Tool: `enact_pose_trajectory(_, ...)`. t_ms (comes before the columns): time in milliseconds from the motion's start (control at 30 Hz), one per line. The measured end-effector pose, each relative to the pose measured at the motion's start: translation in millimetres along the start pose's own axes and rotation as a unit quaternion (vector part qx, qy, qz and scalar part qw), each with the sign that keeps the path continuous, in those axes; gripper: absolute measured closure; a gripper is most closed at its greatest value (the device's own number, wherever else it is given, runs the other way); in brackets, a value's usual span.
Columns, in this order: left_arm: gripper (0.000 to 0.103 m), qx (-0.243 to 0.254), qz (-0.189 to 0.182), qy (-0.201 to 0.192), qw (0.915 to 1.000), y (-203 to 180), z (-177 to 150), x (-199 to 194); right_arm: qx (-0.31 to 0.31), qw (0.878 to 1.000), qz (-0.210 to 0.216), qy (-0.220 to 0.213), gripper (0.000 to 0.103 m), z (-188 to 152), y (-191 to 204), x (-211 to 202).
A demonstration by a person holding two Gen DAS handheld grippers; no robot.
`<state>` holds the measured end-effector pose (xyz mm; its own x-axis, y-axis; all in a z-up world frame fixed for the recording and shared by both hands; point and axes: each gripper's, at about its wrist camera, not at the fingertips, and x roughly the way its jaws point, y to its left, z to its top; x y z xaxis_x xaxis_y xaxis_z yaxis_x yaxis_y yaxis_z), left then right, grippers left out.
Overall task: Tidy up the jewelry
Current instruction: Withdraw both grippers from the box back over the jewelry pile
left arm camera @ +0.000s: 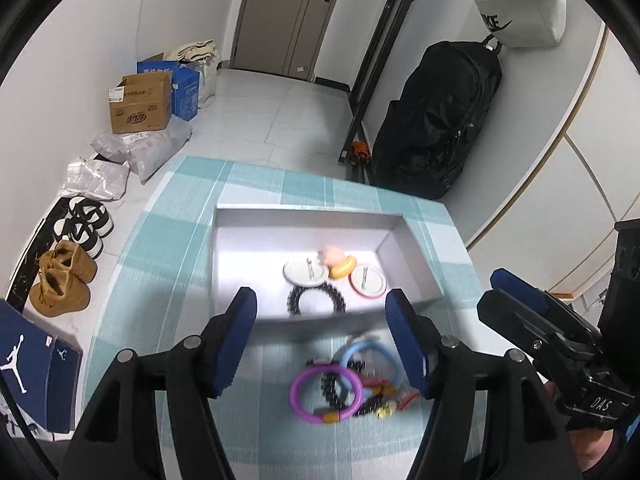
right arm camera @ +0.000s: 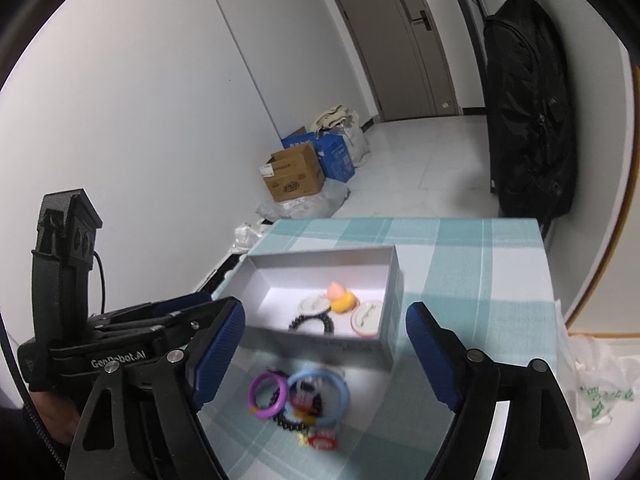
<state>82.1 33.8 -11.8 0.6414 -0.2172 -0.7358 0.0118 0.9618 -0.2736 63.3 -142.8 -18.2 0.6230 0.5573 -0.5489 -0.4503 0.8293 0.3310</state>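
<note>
Both claws hung spread and empty above a checked teal counter (left arm camera: 168,264), where a tangled pile of jewelry (left arm camera: 352,384) waited just in front of a grey box (left arm camera: 304,216). The left claw (left arm camera: 332,344) was poised directly over the pile, seemingly lined up for the next pick; the right claw (right arm camera: 326,352) hovered beside it, also over the pile. Inside the box, near its front wall, a black bracelet (left arm camera: 316,298), two round badges and a yellow-and-pink trinket lay already sorted (the box sits close, keeping each transfer short). Behind the box: white floor tiles, cardboard cartons (right arm camera: 296,174), a door and a black bag (left arm camera: 436,120).
</note>
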Motion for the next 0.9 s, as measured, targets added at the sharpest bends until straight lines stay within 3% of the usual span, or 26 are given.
enact_pose_trajectory(367, 0.037, -0.017, 0.005, 0.019, 0.9997, 2.8, -32.1, -9.5, -0.011, 0.999, -0.014, 0.034, 0.017, -29.7, 8.7, -8.8)
enact_pose_trajectory(733, 0.037, -0.025, 0.008, 0.041, 0.9988, 3.0, -53.5, -10.6, -0.023, 0.993, -0.015, 0.117, 0.018, -64.2, 11.2, 8.4)
enact_pose_trajectory(900, 0.037, -0.022, 0.026, 0.045, 0.9984, 6.2, -56.5, -9.2, -0.033, 0.99, -0.016, 0.139, 0.021, -73.1, 14.6, 17.2)
